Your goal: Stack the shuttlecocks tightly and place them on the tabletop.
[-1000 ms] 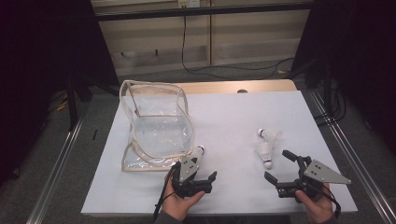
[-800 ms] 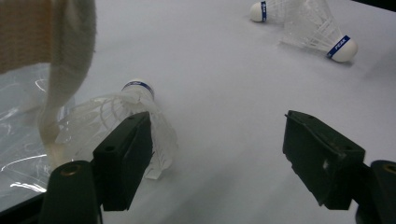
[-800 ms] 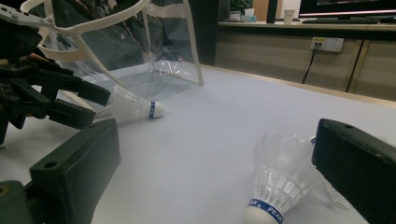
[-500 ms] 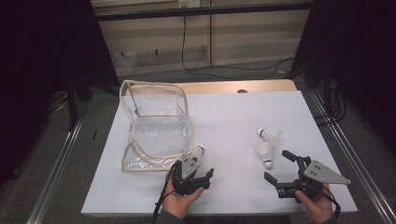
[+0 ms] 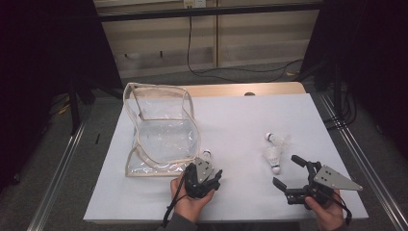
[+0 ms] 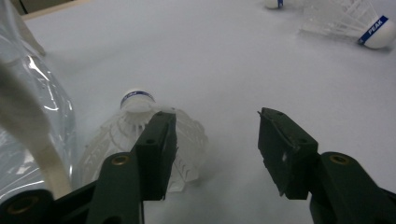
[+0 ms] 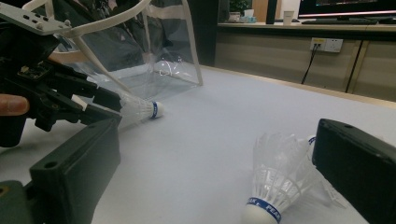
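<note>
Beside the bag [image 5: 161,130], left gripper [image 6: 212,140] has been closing with the shuttle [image 6: 140,135] off-centre behind one jaw, ungripped, so it may crush feathers or flick it away; right gripper [image 5: 292,173] gapes idle.

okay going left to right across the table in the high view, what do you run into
clear plastic bag → left gripper, at the shuttlecock beside the bag → two shuttlecocks lying together → right gripper
</note>
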Demonstrator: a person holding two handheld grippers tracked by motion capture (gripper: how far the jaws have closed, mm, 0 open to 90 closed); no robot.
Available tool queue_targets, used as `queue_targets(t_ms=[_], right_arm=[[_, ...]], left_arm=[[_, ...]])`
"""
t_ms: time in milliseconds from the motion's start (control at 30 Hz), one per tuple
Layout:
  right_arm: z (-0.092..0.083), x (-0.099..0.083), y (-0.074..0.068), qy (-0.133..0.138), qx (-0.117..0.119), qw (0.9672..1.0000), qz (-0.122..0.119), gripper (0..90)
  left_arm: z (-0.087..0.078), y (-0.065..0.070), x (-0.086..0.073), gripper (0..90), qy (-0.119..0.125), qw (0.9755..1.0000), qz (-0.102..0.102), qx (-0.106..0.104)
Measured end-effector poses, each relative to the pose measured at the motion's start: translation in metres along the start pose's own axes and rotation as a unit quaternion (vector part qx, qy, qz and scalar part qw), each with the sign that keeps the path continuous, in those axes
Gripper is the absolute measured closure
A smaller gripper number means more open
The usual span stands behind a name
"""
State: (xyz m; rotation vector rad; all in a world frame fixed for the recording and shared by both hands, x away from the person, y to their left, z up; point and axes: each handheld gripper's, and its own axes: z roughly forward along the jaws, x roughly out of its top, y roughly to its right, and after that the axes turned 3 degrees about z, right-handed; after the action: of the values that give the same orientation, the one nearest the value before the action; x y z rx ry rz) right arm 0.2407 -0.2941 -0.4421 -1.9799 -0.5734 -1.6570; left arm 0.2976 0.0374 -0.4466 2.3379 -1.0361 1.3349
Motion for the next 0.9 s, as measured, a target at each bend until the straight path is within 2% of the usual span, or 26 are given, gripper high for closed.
queue_targets(t_ms=[67, 133, 167, 200, 267, 367, 400, 467, 533, 567, 900], right_arm=[[0.0, 0.0, 0.0, 0.001, 0.001, 1.0, 0.001, 0.5], [0.0, 0.0, 0.0, 0.0, 0.001, 1.0, 0.001, 0.5], [0.0, 0.0, 0.0, 0.001, 0.0, 1.0, 0.0, 0.5], [0.0, 0.0, 0.0, 0.001, 0.0, 1.0, 0.0, 0.5], [-0.001, 0.0, 0.0, 0.004, 0.0, 1.0, 0.0, 0.6], [-0.001, 0.0, 0.0, 0.003, 0.001, 1.0, 0.002, 0.6], [-0.001, 0.0, 0.0, 0.003, 0.001, 1.0, 0.002, 0.6], [-0.001, 0.0, 0.001, 0.003, 0.001, 1.0, 0.002, 0.6], [-0.001, 0.0, 0.001, 0.003, 0.002, 1.0, 0.003, 0.6], [-0.001, 0.0, 0.001, 0.003, 0.001, 1.0, 0.002, 0.6], [-0.001, 0.0, 0.001, 0.003, 0.002, 1.0, 0.001, 0.6]], left_arm=[[0.002, 0.003, 0.002, 50.9, -0.004, 0.9998, 0.014, 0.009], [0.006, 0.005, 0.003, 52.4, -0.009, 0.9997, 0.017, 0.016], [0.007, 0.005, 0.004, 58.9, -0.012, 0.9997, 0.014, 0.013], [0.009, 0.005, 0.004, 58.9, -0.016, 0.9995, 0.019, 0.018], [0.012, 0.004, 0.006, 64.4, -0.019, 0.9984, 0.039, 0.036], [0.017, 0.004, 0.007, 74.5, -0.021, 0.9979, 0.04, 0.046], [0.018, 0.004, 0.008, 74.5, -0.021, 0.9981, 0.036, 0.045], [0.019, 0.004, 0.009, 82.4, -0.02, 0.9977, 0.036, 0.054], [0.019, 0.003, 0.01, 84.5, -0.019, 0.9978, 0.032, 0.056], [0.019, 0.002, 0.011, 88.7, -0.019, 0.9976, 0.033, 0.057], [0.018, 0.003, 0.015, 90.0, -0.014, 0.998, 0.024, 0.057]])
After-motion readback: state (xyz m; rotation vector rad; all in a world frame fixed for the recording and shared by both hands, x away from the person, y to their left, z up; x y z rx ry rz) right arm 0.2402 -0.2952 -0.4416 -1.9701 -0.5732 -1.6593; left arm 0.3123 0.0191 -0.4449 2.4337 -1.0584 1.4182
